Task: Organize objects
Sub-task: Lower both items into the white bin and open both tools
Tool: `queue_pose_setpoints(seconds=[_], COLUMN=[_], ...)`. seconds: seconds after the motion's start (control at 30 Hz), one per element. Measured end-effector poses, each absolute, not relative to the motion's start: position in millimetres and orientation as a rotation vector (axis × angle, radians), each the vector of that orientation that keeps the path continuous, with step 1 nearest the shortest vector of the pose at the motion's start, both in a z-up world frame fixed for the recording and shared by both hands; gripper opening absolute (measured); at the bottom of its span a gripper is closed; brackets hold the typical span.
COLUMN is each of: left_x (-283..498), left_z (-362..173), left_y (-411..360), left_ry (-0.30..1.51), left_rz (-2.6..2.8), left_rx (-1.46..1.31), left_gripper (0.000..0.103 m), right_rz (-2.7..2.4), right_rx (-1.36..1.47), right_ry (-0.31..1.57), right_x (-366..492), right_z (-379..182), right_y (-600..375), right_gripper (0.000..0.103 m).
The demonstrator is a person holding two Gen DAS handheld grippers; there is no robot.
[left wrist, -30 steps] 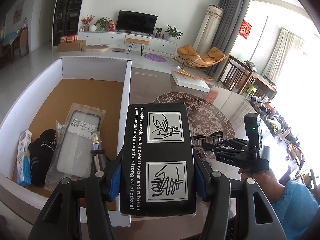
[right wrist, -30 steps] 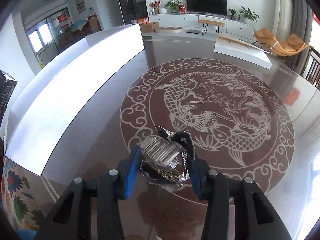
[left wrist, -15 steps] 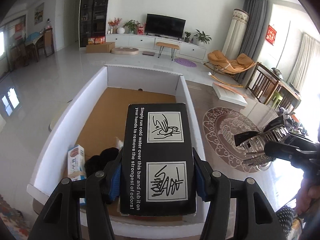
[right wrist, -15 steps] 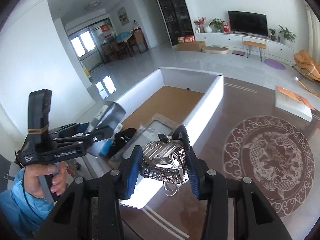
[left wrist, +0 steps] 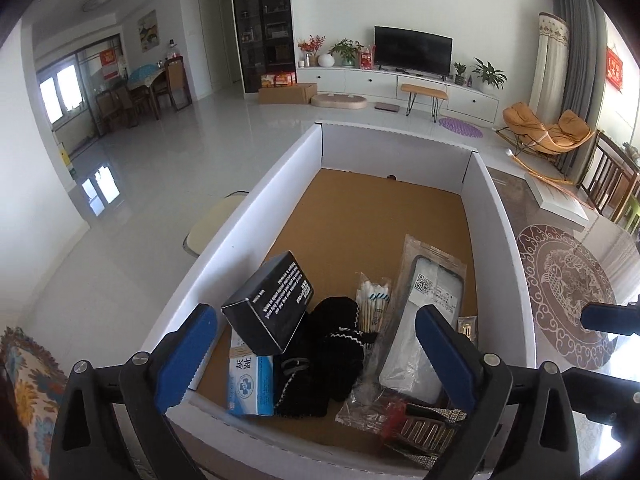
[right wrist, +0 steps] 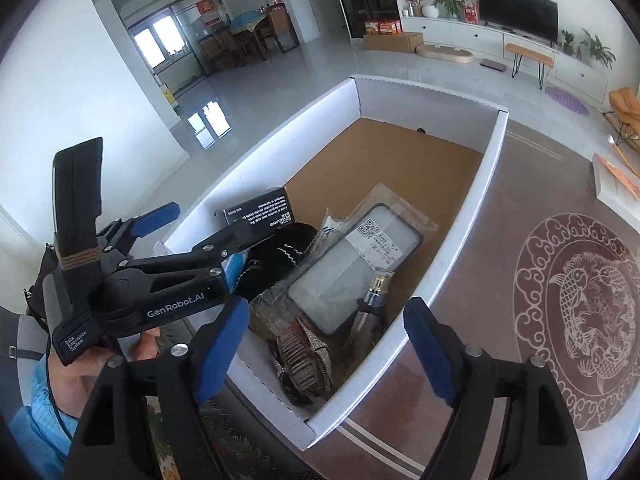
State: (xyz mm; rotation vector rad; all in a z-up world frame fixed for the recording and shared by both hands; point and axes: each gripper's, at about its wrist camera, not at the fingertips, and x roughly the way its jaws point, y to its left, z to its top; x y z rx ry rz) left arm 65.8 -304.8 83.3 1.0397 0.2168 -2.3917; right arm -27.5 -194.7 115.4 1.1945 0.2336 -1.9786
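Note:
A white cardboard box (left wrist: 508, 240) with a brown floor holds the items. The black soap-bar box (left wrist: 272, 308) lies tilted against the left wall on a blue-white carton (left wrist: 250, 384); it also shows in the right wrist view (right wrist: 260, 214). The rhinestone hair clip (left wrist: 420, 432) lies in the near corner, also seen in the right wrist view (right wrist: 304, 360). My left gripper (left wrist: 316, 356) is open and empty above the box's near end. My right gripper (right wrist: 326, 344) is open and empty above the clip.
In the box lie a black cloth (left wrist: 332, 356), a bagged phone case (left wrist: 424, 320), cotton swabs (left wrist: 374, 300) and a small bottle (right wrist: 374, 300). The dark table with a fish pattern (right wrist: 576, 320) lies to the right. A white flat box (left wrist: 560, 200) sits far right.
Both grippers opened. The black box dropped from the left gripper into the box's left side. The hair clip dropped from the right gripper into the near corner.

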Motion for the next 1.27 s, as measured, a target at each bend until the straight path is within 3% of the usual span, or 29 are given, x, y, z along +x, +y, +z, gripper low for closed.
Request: queue_pose_setpoints(seconds=[0.23, 0.53, 1.27], left_x=[76, 84, 94], left_z=[90, 105, 109], left_y=[-278, -267, -289], left_ry=[0.243, 0.170, 0.288], left_rz=[-2.287, -2.221, -2.189], left_rx=[1.111, 1.141, 1.071], left_gripper=[0.101, 0.101, 0.101], right_rz=[-2.016, -2.030, -2.028], right_rx=[1.238, 1.259, 1.269], right_ry=[0.320, 0.387, 0.393], right_x=[-20, -15, -18], right_z=[122, 122, 117], right_y=[-183, -183, -189], right_gripper=[0.091, 0.091, 0.091])
